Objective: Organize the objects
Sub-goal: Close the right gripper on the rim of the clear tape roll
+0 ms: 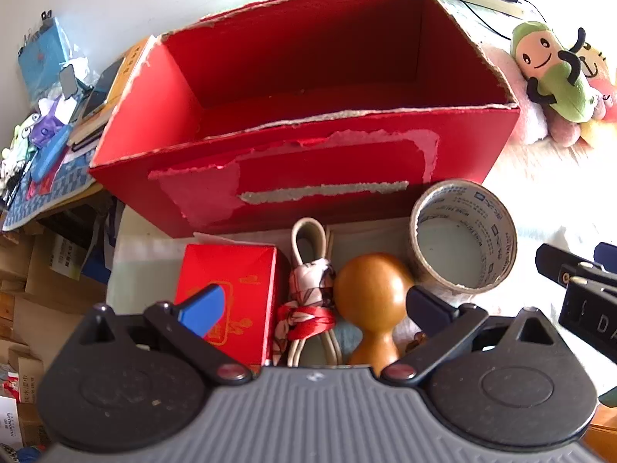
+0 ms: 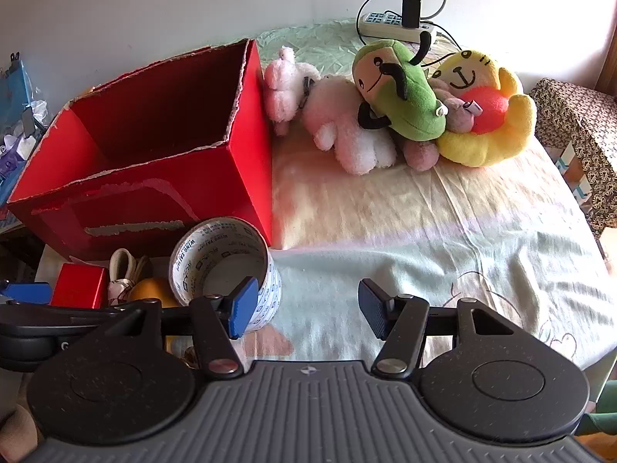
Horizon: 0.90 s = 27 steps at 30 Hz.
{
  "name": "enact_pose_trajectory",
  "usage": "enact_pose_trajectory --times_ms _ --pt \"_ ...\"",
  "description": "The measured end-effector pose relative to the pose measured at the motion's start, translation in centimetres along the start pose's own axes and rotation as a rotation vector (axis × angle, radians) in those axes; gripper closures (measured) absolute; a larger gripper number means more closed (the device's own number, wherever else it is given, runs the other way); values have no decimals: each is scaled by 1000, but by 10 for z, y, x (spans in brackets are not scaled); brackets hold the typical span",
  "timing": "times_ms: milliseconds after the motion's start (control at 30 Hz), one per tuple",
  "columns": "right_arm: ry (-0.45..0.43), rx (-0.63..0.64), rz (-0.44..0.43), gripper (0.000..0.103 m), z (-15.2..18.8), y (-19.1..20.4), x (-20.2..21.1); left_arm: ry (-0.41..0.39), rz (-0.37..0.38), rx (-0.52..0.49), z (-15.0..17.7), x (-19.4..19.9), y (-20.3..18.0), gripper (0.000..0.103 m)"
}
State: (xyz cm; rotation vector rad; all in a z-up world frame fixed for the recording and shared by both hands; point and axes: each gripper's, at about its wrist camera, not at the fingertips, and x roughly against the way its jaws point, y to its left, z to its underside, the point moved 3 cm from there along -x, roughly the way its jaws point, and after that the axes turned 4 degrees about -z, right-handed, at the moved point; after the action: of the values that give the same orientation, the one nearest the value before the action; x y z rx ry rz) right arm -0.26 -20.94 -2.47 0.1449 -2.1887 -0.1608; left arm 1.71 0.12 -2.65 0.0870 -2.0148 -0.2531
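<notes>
Red cardboard, torn along its rim, forms one open box on the bed; before it lie one small red carton, one ribbon-tied cord, one rounded wooden handle and one tape roll. Four plush toys cluster beside the box. Left claw gapes wide over the cord and handle, gripping nothing; right claw stands open over bare sheet.

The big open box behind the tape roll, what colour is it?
The box is red inside and out, with torn patches on its front showing pale grey cardboard. The left wrist view shows it best.
</notes>
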Motion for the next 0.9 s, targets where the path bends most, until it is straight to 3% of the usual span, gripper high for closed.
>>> enact_pose_trajectory --times_ms 900 --pt "19 60 22 42 -1 14 -11 -5 19 0 0 -8 10 4"
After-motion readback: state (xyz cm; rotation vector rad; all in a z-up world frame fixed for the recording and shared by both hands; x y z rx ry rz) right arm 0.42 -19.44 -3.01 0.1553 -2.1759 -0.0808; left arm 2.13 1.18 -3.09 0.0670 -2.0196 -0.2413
